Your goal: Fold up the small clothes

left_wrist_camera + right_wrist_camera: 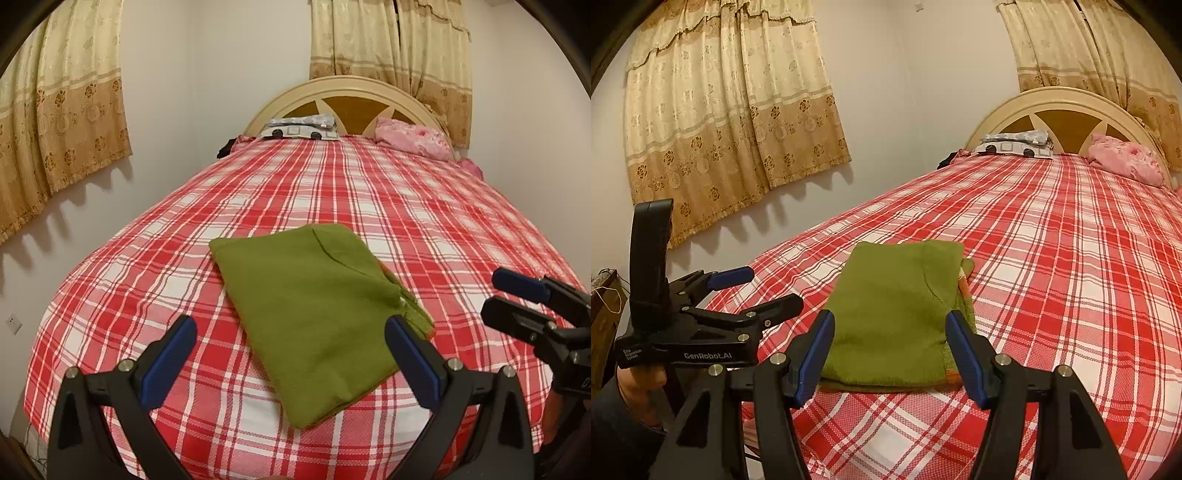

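Both grippers hover with fingers apart and empty: the left gripper [290,343] and right gripper [890,350] frame the green garment [314,306] at 12 o'clock. It lies folded into a neat rectangle on the plaid bed [443,229]. Folding looks essentially finished, with pillows [413,142] beyond.

Lying flat on the bed cover [147,280], near the foot end: a folded cloth [314,314]. Hanging above the near edge of that cloth with nothing between the fingers: the left gripper [291,350] on its left and the right gripper [890,350] on its right. Far behind, against the headboard [347,86]: two pillows [301,129] stacked on the left, one pillow [413,142] on the right.
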### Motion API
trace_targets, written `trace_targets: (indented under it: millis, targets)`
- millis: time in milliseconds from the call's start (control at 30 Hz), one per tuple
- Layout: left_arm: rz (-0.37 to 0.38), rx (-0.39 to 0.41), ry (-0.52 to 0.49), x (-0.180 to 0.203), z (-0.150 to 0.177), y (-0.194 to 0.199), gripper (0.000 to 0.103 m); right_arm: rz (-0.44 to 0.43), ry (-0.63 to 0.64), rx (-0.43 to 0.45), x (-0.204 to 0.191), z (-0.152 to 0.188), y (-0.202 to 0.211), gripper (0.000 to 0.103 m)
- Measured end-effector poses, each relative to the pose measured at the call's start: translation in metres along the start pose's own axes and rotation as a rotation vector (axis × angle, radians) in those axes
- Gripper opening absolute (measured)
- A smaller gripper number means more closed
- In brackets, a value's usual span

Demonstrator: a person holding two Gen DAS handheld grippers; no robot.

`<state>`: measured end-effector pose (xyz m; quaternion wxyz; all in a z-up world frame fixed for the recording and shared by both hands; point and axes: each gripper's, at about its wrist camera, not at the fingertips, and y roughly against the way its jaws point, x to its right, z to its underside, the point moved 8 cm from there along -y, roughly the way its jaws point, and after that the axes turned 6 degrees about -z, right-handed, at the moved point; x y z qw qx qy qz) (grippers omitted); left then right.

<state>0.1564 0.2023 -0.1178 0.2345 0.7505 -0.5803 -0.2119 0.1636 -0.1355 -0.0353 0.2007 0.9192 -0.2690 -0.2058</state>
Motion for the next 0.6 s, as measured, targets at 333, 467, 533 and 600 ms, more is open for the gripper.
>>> trace_targets:
  millis: [333,467,533,600]
  targets:
    - [-0.019,0.017,0.038,-0.013,-0.007,0.003,0.103,-0.01,0.013,-0.014,-0.006,0.003,-0.002,0.064]
    - [-0.041,0.063,0.05,-0.019,-0.008,0.006,0.103,-0.014,0.021,-0.019,-0.009,0.005,-0.003,0.064]
    - [-0.054,0.078,0.052,-0.021,-0.009,0.007,0.103,-0.015,0.02,-0.02,-0.01,0.006,-0.003,0.064]
    - [-0.057,0.094,0.056,-0.023,-0.011,0.009,0.103,-0.013,0.02,-0.02,-0.01,0.006,-0.003,0.064]
